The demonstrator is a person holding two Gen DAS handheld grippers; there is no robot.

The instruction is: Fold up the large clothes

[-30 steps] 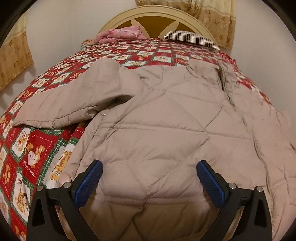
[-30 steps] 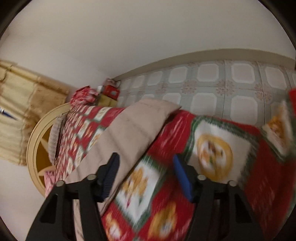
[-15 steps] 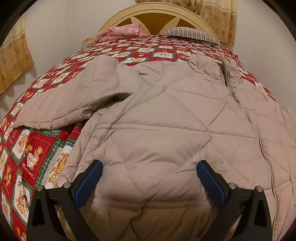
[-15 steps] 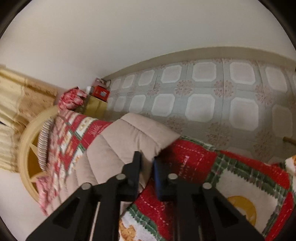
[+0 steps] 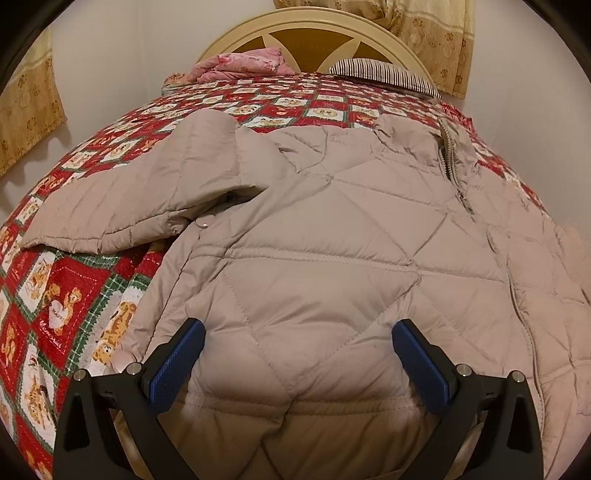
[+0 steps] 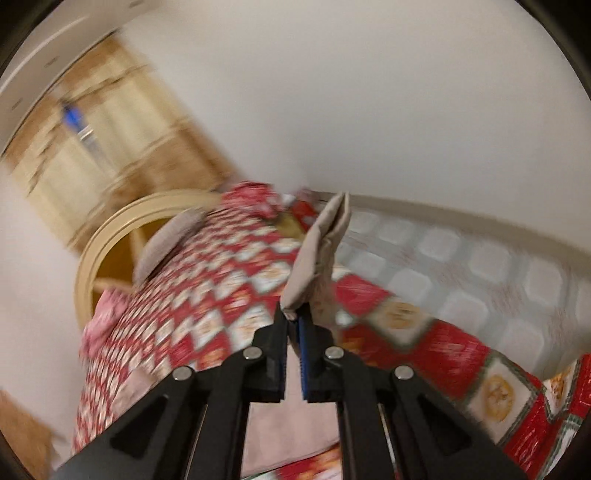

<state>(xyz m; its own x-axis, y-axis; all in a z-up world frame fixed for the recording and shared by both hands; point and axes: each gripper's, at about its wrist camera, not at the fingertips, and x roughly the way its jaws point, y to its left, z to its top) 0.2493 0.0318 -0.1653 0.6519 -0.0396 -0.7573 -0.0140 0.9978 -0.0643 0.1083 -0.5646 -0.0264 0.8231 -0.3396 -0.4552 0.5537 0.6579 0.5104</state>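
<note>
Jaws first: the right gripper is pinched tight on a fold of the beige quilted puffer jacket, and that pinched piece, most likely the sleeve cuff, stands up beyond the fingertips, off the bed. The left gripper is spread wide with nothing between its blue pads; the jacket's hem panel lies directly under and ahead of them, the jaws poised low over it.

Outward from the left jaws, the jacket runs lengthwise away toward the collar and zipper, with its other sleeve flung out to the left across the red patchwork bedspread. Beyond that sit a pink bundle, a striped pillow and the cream arched headboard.

The coming fold probably turns on the raised sleeve being carried across the jacket's long axis onto its body; the right gripper holds it, the left is nearer the hem.

Half a second ago the right jaws were closing on the cuff as it lay flat; a second ago they were open. The left view has hardly changed.
</note>
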